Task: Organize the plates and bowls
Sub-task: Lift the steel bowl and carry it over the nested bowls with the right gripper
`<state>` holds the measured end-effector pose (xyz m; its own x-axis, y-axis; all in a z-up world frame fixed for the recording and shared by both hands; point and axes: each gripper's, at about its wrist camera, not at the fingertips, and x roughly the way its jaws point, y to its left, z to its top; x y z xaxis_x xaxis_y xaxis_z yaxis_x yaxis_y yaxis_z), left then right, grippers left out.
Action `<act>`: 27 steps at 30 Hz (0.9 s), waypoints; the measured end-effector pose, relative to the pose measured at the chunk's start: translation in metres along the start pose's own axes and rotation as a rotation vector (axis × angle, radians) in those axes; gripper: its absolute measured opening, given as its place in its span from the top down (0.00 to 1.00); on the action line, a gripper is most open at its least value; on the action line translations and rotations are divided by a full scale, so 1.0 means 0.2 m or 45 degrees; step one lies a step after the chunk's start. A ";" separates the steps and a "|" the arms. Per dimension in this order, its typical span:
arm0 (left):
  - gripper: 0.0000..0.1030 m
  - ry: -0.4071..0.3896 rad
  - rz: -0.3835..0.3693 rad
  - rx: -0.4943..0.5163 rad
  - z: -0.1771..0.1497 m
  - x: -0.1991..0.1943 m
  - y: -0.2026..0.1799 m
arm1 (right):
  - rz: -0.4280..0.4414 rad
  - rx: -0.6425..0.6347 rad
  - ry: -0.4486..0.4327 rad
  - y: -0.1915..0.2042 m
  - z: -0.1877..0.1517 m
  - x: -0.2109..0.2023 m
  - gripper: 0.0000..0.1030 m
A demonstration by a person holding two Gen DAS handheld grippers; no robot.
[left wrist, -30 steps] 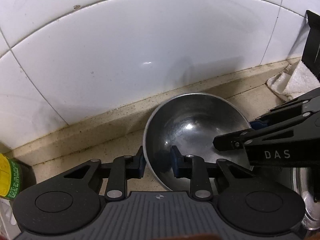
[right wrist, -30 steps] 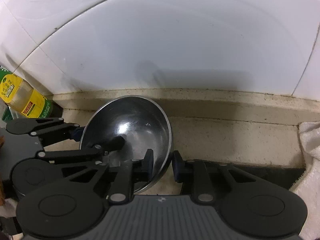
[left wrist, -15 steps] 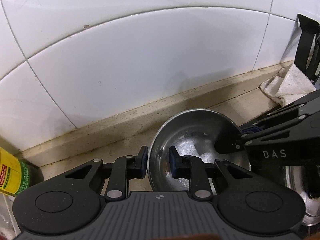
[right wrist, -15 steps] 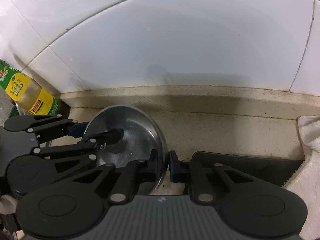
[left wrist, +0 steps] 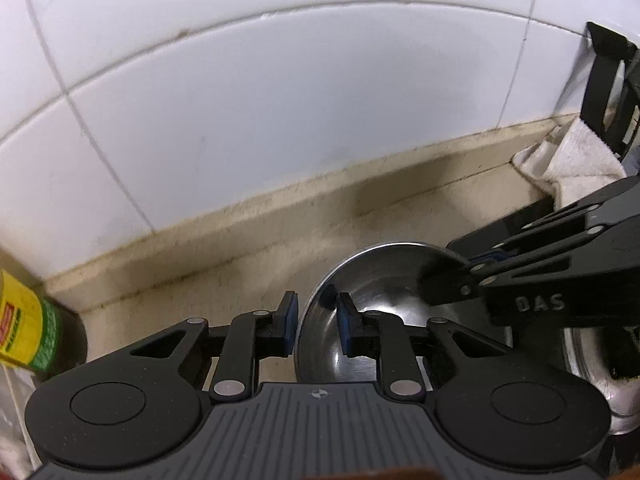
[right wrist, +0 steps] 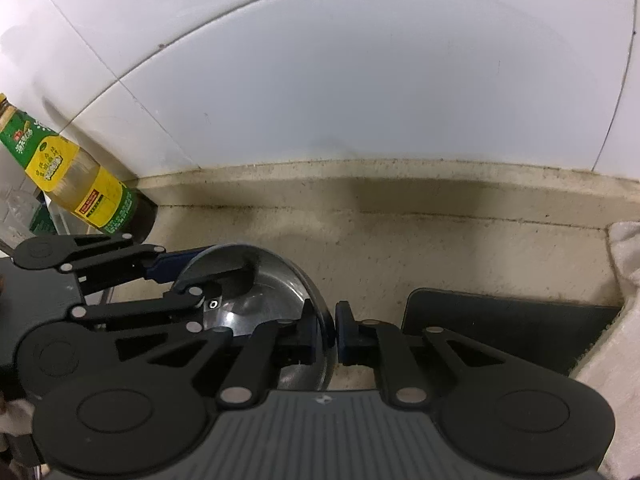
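Left wrist view: my left gripper [left wrist: 317,322] is clamped on the near-left rim of the steel bowl [left wrist: 384,276], one blue pad outside the wall, the other inside. My right gripper [right wrist: 323,330] grips the opposite rim the same way, pads pressed on either side of the thin wall. So the bowl hangs between my two grippers, tilted, over the beige counter [right wrist: 400,248] close to the white tiled wall [left wrist: 280,100].

The bowl is round, polished and deep, with a narrow rolled lip; its inside reflects my fingers and holds nothing that I can see.

Only the left wrist view shows a second shiny steel vessel [left wrist: 592,364] at lower right, partly behind my right gripper, and a black rack [left wrist: 604,92] against the wall above a white cloth [left wrist: 576,160]. Only the right wrist view shows the whole bottle [right wrist: 76,184] with its green and yellow label, leaning at far left, and the full black mat [right wrist: 508,328] lying flat just right of my pads, beside the cloth.
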<state>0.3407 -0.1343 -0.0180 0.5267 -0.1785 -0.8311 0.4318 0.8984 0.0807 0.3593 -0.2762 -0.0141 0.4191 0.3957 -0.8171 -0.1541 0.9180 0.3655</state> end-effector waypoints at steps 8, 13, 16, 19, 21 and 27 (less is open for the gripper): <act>0.73 0.086 -0.061 -0.013 -0.03 0.05 0.03 | 0.033 0.082 0.030 -0.04 0.00 0.02 0.89; 0.66 0.138 -0.092 -0.016 -0.06 0.05 0.04 | 0.038 0.068 0.078 -0.04 -0.06 0.02 0.83; 0.68 0.169 -0.154 -0.088 -0.07 0.05 0.06 | 0.049 0.083 0.083 -0.03 -0.09 0.02 0.83; 0.73 0.162 -0.199 -0.154 -0.07 0.04 0.10 | 0.022 0.052 0.064 -0.01 -0.11 0.01 0.85; 0.73 0.148 -0.199 -0.158 -0.07 0.01 0.10 | 0.047 0.087 0.071 -0.03 -0.11 0.00 0.87; 0.73 0.139 -0.187 -0.149 -0.07 -0.03 0.09 | 0.051 0.081 0.044 -0.01 -0.09 -0.04 0.87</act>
<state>0.3346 -0.1114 -0.0193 0.3790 -0.2723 -0.8844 0.4069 0.9074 -0.1050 0.3400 -0.2808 -0.0157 0.3823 0.4342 -0.8157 -0.1128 0.8981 0.4251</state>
